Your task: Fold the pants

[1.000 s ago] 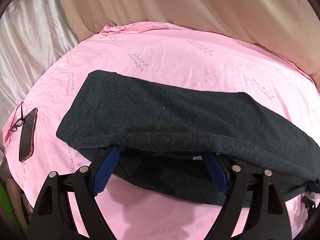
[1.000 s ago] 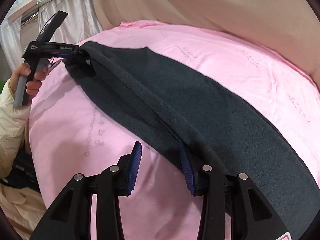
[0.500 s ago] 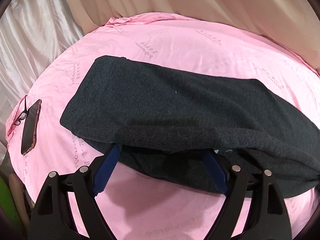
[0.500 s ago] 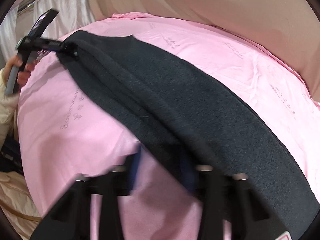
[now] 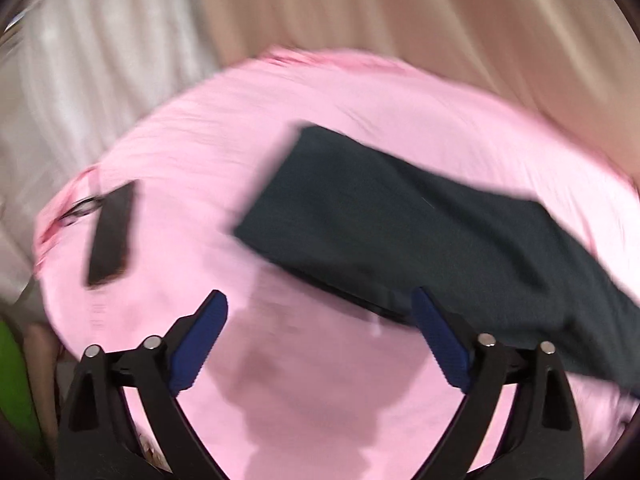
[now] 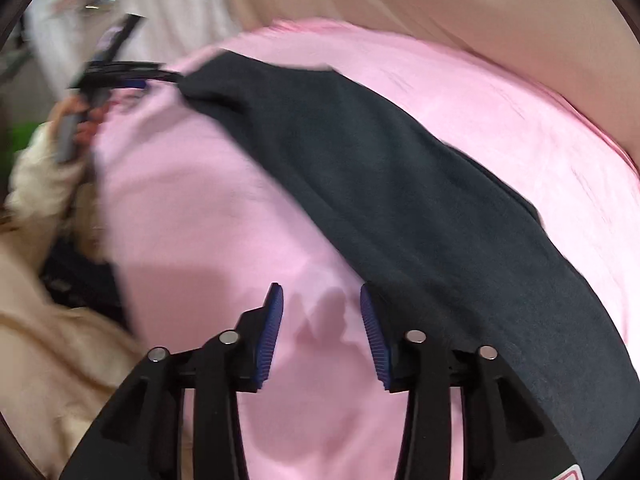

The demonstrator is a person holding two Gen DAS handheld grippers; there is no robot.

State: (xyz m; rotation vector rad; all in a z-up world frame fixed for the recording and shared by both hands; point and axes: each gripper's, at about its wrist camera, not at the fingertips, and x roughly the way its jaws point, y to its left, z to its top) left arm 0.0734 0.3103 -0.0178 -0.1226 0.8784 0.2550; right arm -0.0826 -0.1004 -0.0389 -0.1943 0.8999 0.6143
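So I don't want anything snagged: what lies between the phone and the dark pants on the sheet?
Nothing: in the left wrist view only bare pink sheet separates the phone from the pants.

Dark pants (image 6: 400, 184) lying diagonally across pink sheet (image 6: 208, 216), right gripper (image 6: 322, 332) jaws opening — nothing between them, left gripper (image 6: 160, 80) at the far end.

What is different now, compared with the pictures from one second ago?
Both tongs have let go of the dark pants and drawn back. The left tongs, which had the near edge between their pads, are opening with only pink sheet between them. The right tongs are opening too, with nothing between them. The pants now lie folded on the sheet. The phone stays near the sheet's left edge.
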